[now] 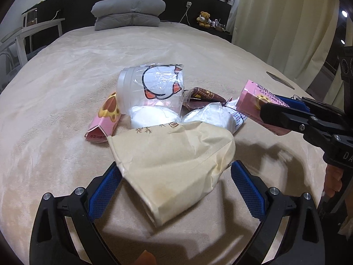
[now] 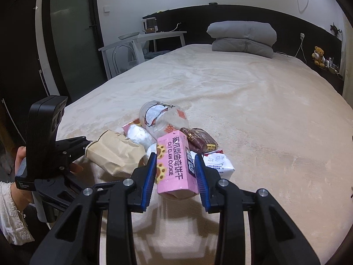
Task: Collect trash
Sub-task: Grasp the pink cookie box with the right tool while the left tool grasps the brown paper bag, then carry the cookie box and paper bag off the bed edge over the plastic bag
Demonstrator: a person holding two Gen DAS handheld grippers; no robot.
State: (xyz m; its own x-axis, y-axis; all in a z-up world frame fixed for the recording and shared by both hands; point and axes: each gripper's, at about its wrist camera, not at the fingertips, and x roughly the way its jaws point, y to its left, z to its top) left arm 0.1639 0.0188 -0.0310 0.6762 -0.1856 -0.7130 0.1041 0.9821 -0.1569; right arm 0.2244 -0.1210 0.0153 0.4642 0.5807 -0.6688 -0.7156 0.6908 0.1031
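A pile of trash lies on the beige bed [image 1: 66,88]. A crumpled brown paper bag [image 1: 174,163] lies between the open fingers of my left gripper [image 1: 174,190], not clamped. Behind it are a clear plastic cup [image 1: 152,88], white tissue wads [image 1: 207,114], a brown wrapper [image 1: 205,95] and a pink box [image 1: 106,119]. My right gripper [image 2: 175,167] is shut on a pink cat claw cookie box [image 2: 174,167], held just above the bed at the pile's right; it also shows in the left wrist view [image 1: 253,101]. A white packet [image 2: 218,163] lies under it.
Folded grey bedding [image 1: 128,13] sits at the head of the bed by a dark headboard. A white side table [image 2: 141,42] stands left of the bed, a teddy bear [image 1: 204,18] on the right shelf, cream curtains [image 1: 282,26] at right. A dark flat object [image 1: 280,79] lies near the bed's right edge.
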